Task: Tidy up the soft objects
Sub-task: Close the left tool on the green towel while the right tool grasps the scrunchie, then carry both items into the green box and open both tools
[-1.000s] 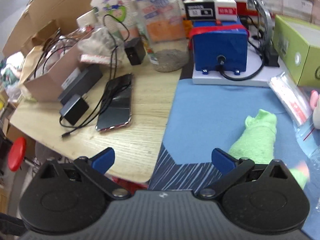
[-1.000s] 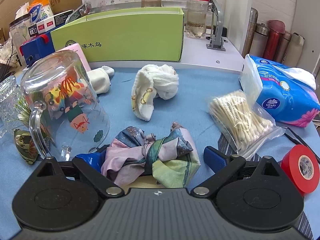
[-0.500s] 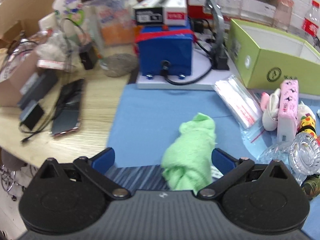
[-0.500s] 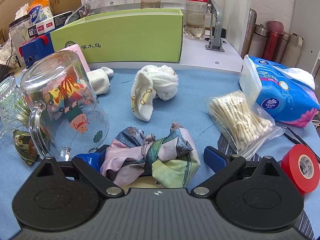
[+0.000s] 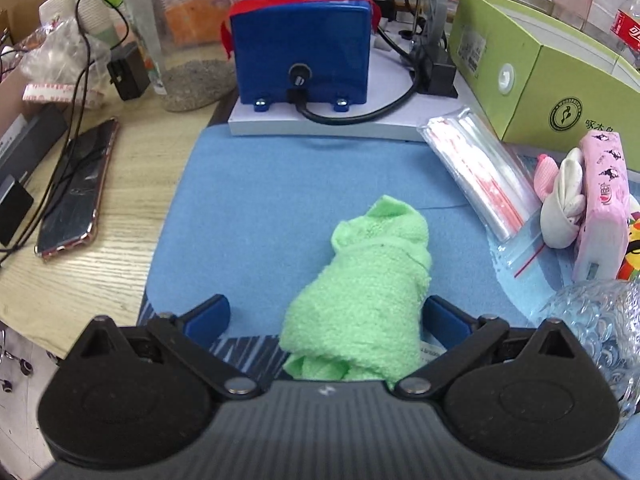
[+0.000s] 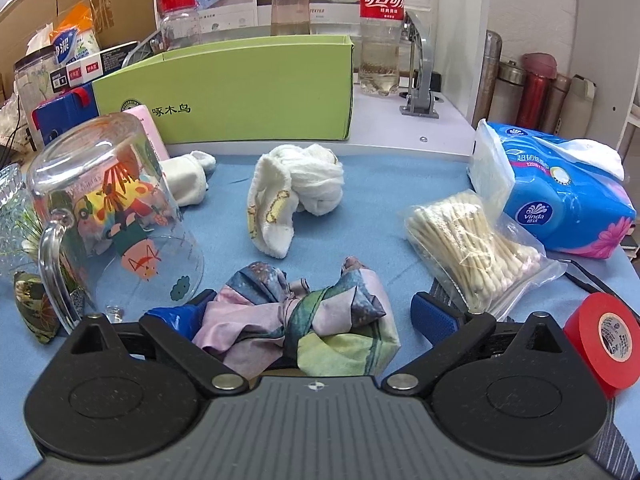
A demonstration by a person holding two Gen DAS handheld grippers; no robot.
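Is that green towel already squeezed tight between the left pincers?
No, the green towel lies between the left gripper's wide-open jaws.

A pale wood-grain table (image 5: 132,184) carries a blue mat (image 5: 280,184) and a white raised platform (image 6: 400,128) toward the back. Behind it stand a white brick wall (image 6: 532,4) on the right and brown cardboard boxes (image 6: 80,0) on the left, under even, bright indoor light.

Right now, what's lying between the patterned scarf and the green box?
The rolled white cloth lies between the patterned scarf and green box, in the right wrist view.
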